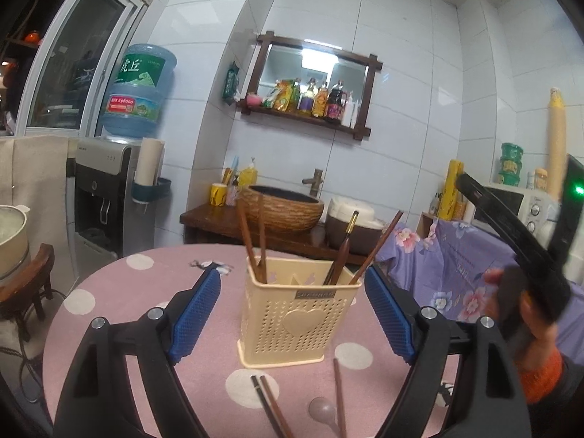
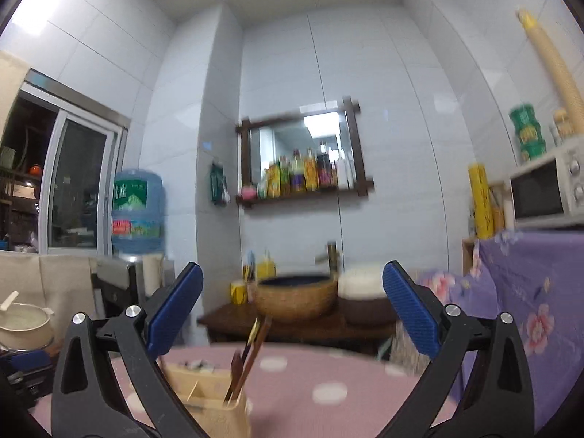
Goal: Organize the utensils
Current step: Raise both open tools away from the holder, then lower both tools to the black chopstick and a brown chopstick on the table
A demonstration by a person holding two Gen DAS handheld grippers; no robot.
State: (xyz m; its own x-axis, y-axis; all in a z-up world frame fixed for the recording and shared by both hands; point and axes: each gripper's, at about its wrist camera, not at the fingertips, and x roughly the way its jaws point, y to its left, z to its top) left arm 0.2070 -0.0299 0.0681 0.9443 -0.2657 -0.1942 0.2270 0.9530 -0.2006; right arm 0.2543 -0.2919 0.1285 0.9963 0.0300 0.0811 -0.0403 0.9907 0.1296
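A pink dotted table point(image 1: 120, 303) bears a cream holder point(image 1: 297, 314) with chopsticks point(image 1: 261, 235) standing in it. The left gripper point(image 1: 294, 314) straddles the holder, jaws wide, pads clear of its sides. The right gripper point(image 2: 292, 310) hangs above, spread wide and empty. Loose chopsticks point(image 1: 272, 407) and a spoon point(image 1: 323, 412) lie nearer the camera.

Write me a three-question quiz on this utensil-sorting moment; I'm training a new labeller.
1. True or false: the left gripper is clamped on the cream perforated plastic utensil holder.
2. Which lies on the pink polka-dot tablecloth in front of the holder: A) a metal fork, B) a pinkish plastic spoon, C) a knife?
3. Fill in: the right gripper holds ____.

Key: 1 false, its blue pads stand apart from the holder's sides; 2 B, beside loose brown wooden chopsticks; 3 nothing.
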